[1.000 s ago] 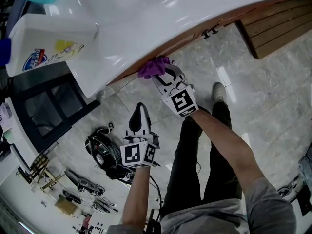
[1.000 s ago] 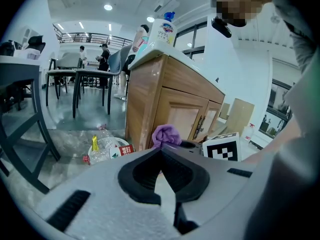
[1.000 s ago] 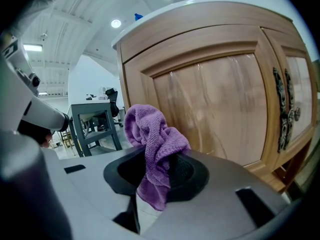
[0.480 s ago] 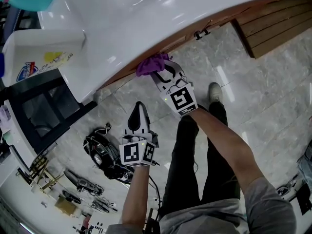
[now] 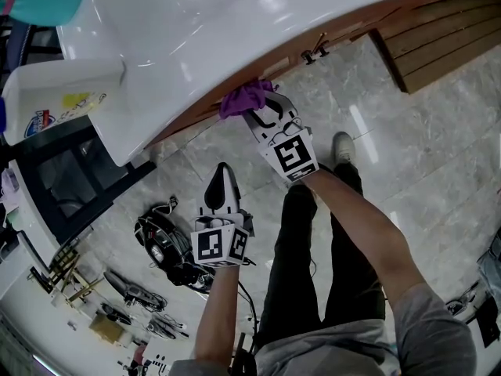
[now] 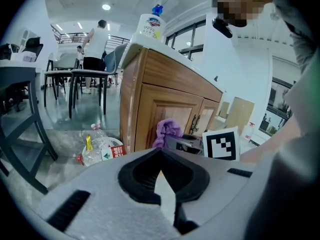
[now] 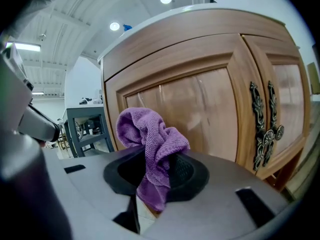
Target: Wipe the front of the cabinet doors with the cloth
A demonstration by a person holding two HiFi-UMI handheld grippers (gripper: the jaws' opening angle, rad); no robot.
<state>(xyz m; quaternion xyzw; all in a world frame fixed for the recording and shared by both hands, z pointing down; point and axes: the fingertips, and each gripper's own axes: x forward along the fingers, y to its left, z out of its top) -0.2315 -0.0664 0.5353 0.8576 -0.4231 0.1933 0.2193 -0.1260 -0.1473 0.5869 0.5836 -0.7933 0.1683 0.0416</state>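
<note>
Cloth [image 7: 152, 144] along right tongs [image 7: 157, 176], toward door [image 7: 200, 109]

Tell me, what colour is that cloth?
Purple; the cloth shows best in the right gripper view.

The left claw [image 6: 161, 184] has its jaws together, empty. Beyond, the right claw [image 6: 187, 143] holds a purple cloth [image 6: 167, 131] at the cabinet [image 6: 160, 109] door; a bottle [image 6: 150, 26] stands on the worktop [image 6: 165, 54].

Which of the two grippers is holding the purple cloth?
The right gripper, raised at the cabinet door, clamps the cloth; the left gripper hangs lower, shut and empty.
</note>
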